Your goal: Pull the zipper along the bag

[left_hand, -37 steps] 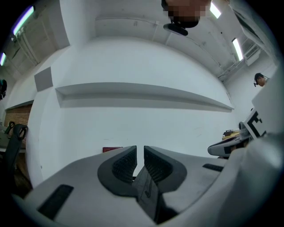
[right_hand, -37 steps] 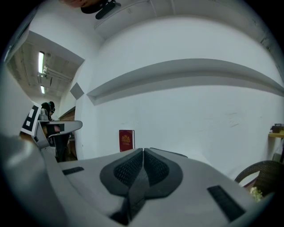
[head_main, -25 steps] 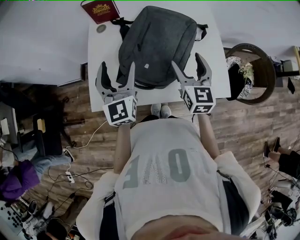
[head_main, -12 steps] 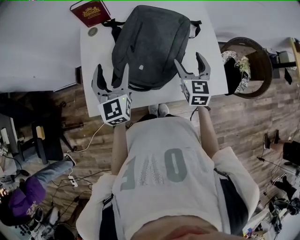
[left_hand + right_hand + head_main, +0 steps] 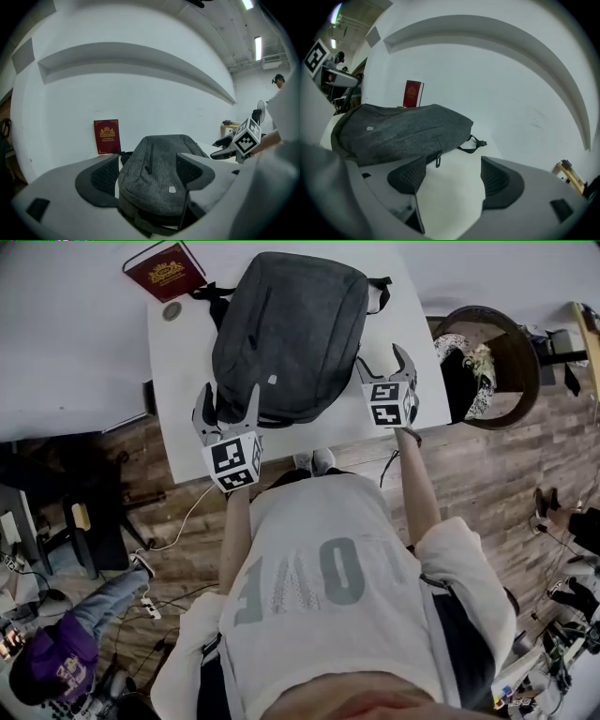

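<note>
The grey bag lies across the middle of the white tabletop, its bottom end close to the near edge. The left tongs stand apart, the bag's near end between them, unclamped. The right tongs, also apart and empty, sit beside the bag's right side near the zipper pull. A red book lies at the far left corner.

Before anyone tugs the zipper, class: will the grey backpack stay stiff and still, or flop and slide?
The backpack looks like soft fabric, so it will probably buckle rather than stay stiff. It rests loose on the smooth table, so it may slide unless held. The small zipper pull dangles and could slip free.
</note>
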The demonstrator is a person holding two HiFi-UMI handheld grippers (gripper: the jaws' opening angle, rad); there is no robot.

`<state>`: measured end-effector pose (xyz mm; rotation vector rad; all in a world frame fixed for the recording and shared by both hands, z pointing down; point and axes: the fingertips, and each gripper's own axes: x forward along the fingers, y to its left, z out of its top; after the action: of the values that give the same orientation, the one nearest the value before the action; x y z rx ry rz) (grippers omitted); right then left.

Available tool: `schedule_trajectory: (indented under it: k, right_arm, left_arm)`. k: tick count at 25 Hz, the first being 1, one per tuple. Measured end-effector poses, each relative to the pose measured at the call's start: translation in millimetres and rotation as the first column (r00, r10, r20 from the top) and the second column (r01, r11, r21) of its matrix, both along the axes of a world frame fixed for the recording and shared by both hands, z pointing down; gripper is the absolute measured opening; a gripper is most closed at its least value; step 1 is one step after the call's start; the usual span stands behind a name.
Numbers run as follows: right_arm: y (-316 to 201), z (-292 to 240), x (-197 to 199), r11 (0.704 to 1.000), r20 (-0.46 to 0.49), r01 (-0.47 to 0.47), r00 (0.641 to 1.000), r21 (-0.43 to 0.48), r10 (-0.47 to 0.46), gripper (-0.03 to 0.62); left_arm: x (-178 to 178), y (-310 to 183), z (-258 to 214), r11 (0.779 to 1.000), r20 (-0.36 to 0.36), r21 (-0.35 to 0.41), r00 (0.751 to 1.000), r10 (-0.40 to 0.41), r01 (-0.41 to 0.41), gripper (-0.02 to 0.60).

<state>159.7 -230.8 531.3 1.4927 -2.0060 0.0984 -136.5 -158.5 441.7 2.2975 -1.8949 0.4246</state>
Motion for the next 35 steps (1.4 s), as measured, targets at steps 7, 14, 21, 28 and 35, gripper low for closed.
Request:
schedule_trajectory:
  k: [7, 14, 21, 28, 35]
  right_arm:
    - [-17, 28, 8, 0.999, -0.114, 0.007, 0.993, -0.041, -0.011, 0.354]
    - [-29, 46, -2, 0.997, -0.153, 0.046, 0.987, -0.060, -0.054, 0.354]
    - [-36, 45, -7, 0.997, -0.208, 0.068, 0.975, -0.045, -0.075, 0.353]
    - [-37, 44, -5, 0.998, -0.185, 0.050, 0.981, -0.028, -0.054, 0.298]
    - [-36, 46, -11, 0.996, -0.186, 0.082, 0.979, -0.039, -0.088, 0.173]
  left_arm:
    - [-5, -2, 5, 1.000, 0.015, -0.026, 1.000, -0.011, 0.012, 0.357]
    - [-14, 5, 17, 0.997, 0.021, -0.062, 0.999, -0.042, 0.043, 0.357]
    - [-15, 11, 26, 0.994, 0.023, -0.092, 0.998, -0.054, 0.056, 0.356]
    - [-11, 10, 33, 0.993, 0.013, -0.113, 0.999, -0.039, 0.040, 0.356]
    - [-8, 7, 39, 0.991, 0.009, -0.129, 1.000, -0.030, 0.031, 0.356]
